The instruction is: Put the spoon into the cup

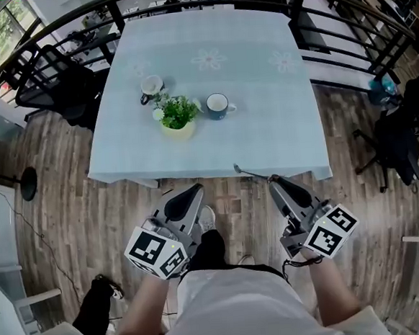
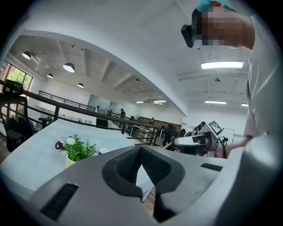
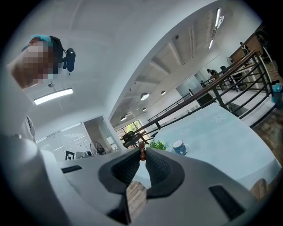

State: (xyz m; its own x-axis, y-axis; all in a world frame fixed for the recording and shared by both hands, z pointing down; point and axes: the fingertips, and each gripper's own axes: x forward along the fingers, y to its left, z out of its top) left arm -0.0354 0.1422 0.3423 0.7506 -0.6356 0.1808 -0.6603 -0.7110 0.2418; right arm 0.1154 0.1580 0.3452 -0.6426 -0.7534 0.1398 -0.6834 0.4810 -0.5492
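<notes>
A blue cup (image 1: 218,106) stands near the middle of the table, right of a small potted plant (image 1: 176,115); the right gripper view also shows this cup (image 3: 179,147). A second, pale cup (image 1: 151,86) stands further left and back. My right gripper (image 1: 272,182) hangs just off the table's near edge, shut on a thin spoon (image 1: 249,172) that points left over the cloth's edge. In the right gripper view the spoon's brown end (image 3: 142,153) is pinched between the tips. My left gripper (image 1: 197,189) is shut and holds nothing, below the table's near edge.
The table (image 1: 264,130) has a light blue flowered cloth. Black railings (image 1: 344,44) run behind and to the right of it. A black chair (image 1: 51,82) stands at the left. My legs and the wooden floor (image 1: 69,225) are below.
</notes>
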